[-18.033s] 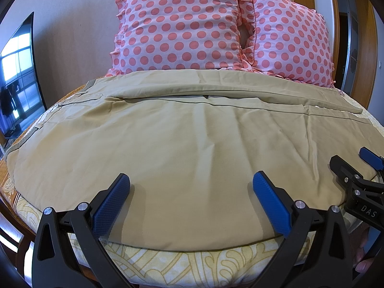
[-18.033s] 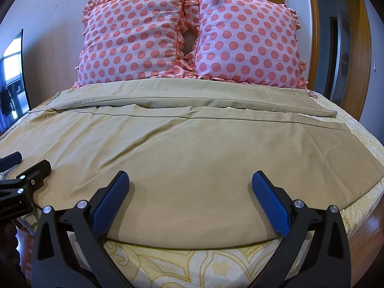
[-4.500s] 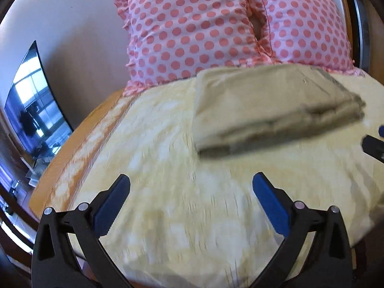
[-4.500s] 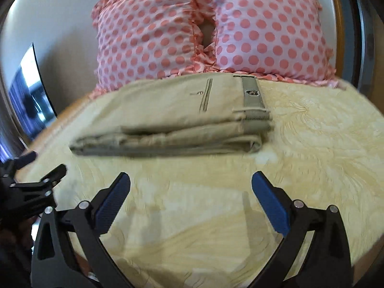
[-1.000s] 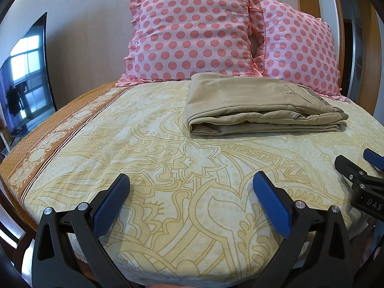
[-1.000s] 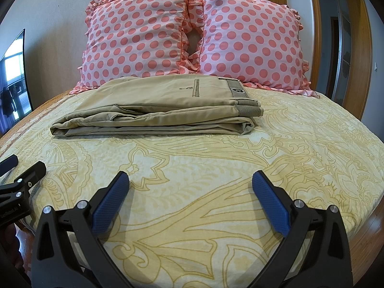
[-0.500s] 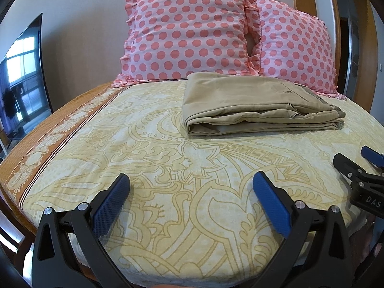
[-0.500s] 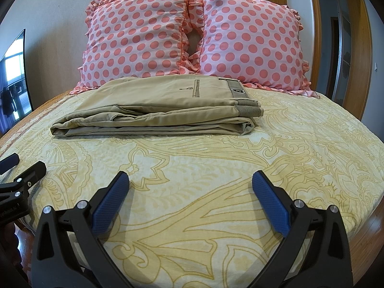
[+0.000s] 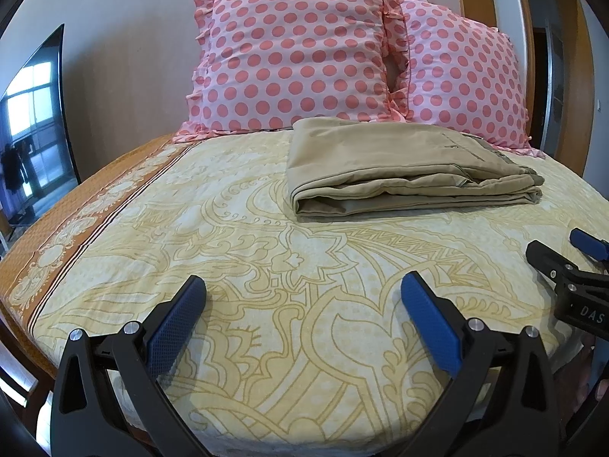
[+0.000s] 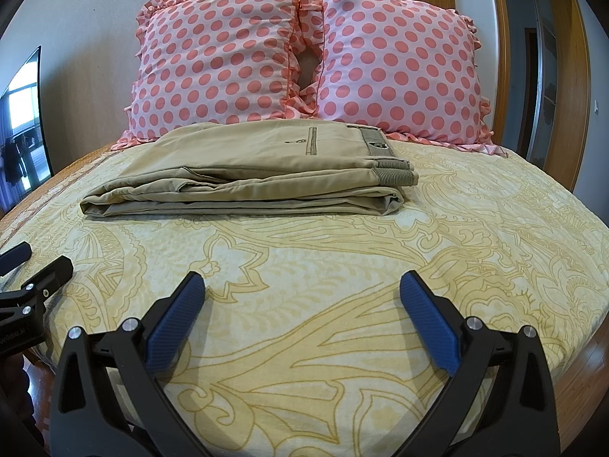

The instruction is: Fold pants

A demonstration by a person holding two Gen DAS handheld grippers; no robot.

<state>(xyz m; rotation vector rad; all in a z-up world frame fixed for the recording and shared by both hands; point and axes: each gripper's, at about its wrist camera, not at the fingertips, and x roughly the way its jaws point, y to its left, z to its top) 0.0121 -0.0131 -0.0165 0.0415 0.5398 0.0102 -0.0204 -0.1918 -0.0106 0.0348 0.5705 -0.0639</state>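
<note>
The tan pants (image 9: 399,167) lie folded into a flat stack on the bed, in front of the pillows; they also show in the right wrist view (image 10: 259,175), waistband to the right. My left gripper (image 9: 302,304) is open and empty, held above the bed's near edge, well short of the pants. My right gripper (image 10: 302,304) is open and empty too, at the near edge. Each gripper shows at the side of the other's view, the right gripper (image 9: 571,262) and the left gripper (image 10: 30,266).
The yellow patterned bedspread (image 9: 266,266) covers the bed. Two pink polka-dot pillows (image 10: 304,64) lean against the headboard wall behind the pants. A dark TV screen (image 9: 34,125) stands at the left. A wooden door frame (image 10: 571,76) is at the right.
Since 18 s ago the spread-out pants have become a compact folded stack. Over the last second the left wrist view has shifted slightly; both grippers stay open and clear of the pants.
</note>
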